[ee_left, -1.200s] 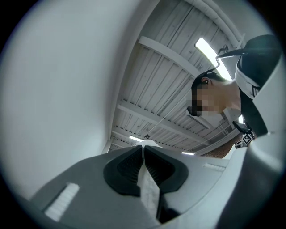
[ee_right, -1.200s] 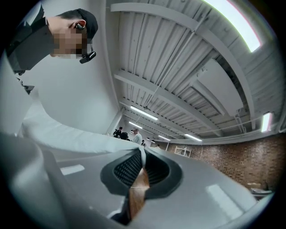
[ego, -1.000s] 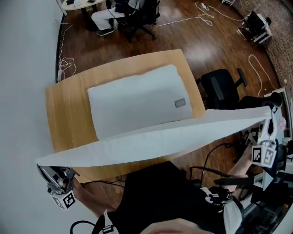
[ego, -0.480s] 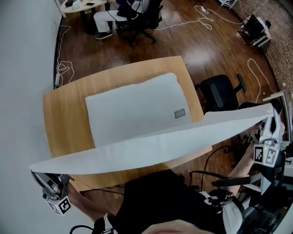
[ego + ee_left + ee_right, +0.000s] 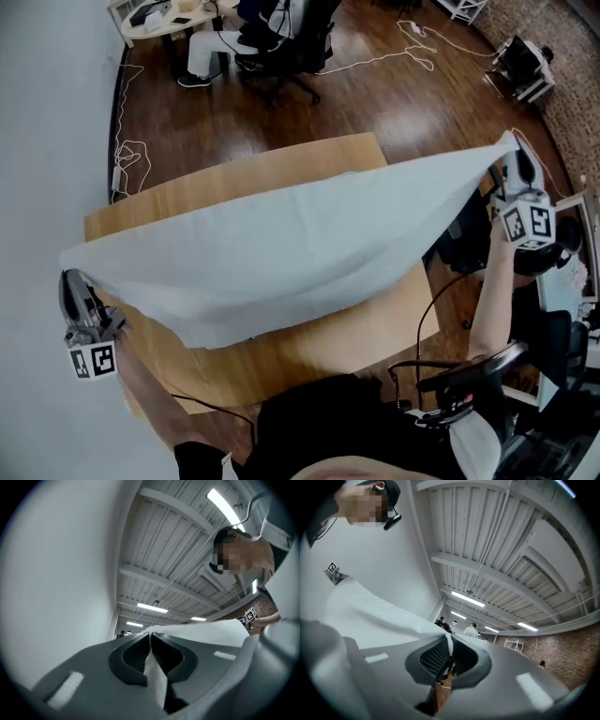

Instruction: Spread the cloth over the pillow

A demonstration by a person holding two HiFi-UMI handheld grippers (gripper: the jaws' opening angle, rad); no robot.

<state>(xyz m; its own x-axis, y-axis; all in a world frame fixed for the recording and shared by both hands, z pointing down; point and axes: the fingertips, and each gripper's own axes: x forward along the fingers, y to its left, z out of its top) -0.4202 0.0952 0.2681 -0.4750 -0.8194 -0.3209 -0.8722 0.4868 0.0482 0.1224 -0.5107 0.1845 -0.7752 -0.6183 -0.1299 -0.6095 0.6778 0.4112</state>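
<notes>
Cloth (image 5: 281,239) is what both my grippers are pinching. The left gripper (image 5: 150,644) has its jaws pressed together on one corner, with a white fold running down between them. The right gripper (image 5: 449,645) has its jaws closed on the far corner, and only a thin edge is caught at the tips.

I hold the two corners well apart and raised so that the top edge is pulled taut. That way the sheet hangs open as one wide panel instead of bunching, ready to be lowered flat.

From the head view the cloth looks thin, pale and lightly creased. Its upper edge runs nearly straight from one gripper to the other, and its lower edge sags in a curve toward the near side of the wooden table (image 5: 309,352). It hangs in the air above the table and covers the middle of it. I cannot see the pillow, which I judge lies hidden beneath. The spreading is not yet finished.
</notes>
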